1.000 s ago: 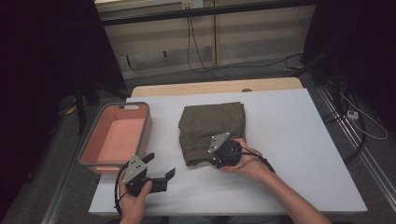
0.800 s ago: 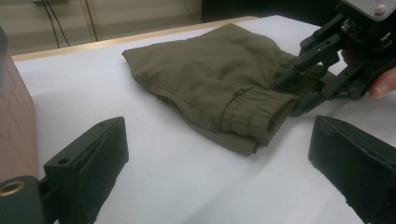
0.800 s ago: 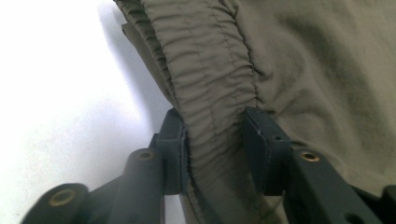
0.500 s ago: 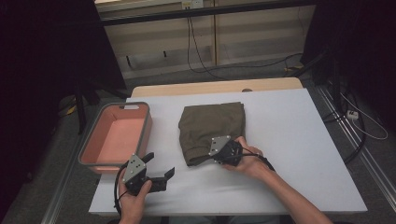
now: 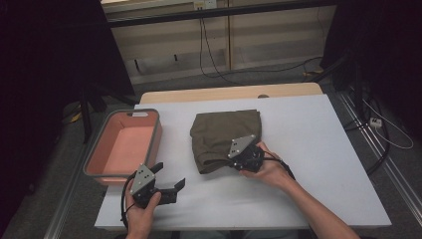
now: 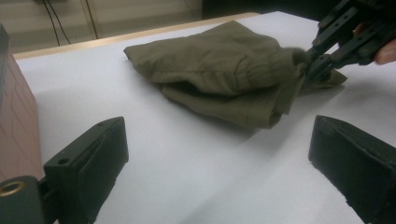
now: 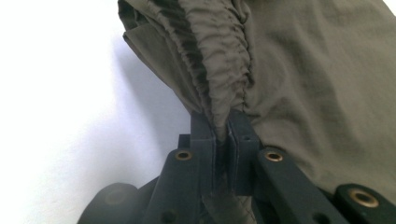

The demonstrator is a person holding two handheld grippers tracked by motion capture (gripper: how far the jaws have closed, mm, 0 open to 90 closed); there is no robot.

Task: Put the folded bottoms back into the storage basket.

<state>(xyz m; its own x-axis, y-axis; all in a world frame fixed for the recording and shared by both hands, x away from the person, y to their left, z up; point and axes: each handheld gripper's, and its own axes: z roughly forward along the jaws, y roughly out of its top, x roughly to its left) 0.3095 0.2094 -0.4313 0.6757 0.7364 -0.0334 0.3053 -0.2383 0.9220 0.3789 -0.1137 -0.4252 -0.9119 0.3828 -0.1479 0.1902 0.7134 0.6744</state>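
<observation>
Right now my right gripper (image 5: pixel 233 160) has its jaws pinched tight on the gathered elastic hem of the folded olive-green fabric garment (image 5: pixel 224 134), which lies around the middle of the white tabletop (image 5: pixel 318 149), a little toward its left edge. In the right gripper view the ruched band (image 7: pixel 224 93) runs straight down between the two black jaws, and the corner it holds looks lifted slightly off the surface. My left gripper (image 5: pixel 171 181) hovers near the front-left corner of the tabletop with its jaws spread wide and nothing between them, aimed across at the garment's near edge. Just beside it, along the left edge, sits the salmon-pink plastic bin with a grey rim (image 5: pixel 157 137), with nothing in it that I can see.

I judge this to be the grasp-and-lift step: one corner is secured, the rest still rests flat. Next I would bring the free gripper in to catch the near fold, so the cloth does not unfold when raised, then carry it leftward toward the bin.
</observation>
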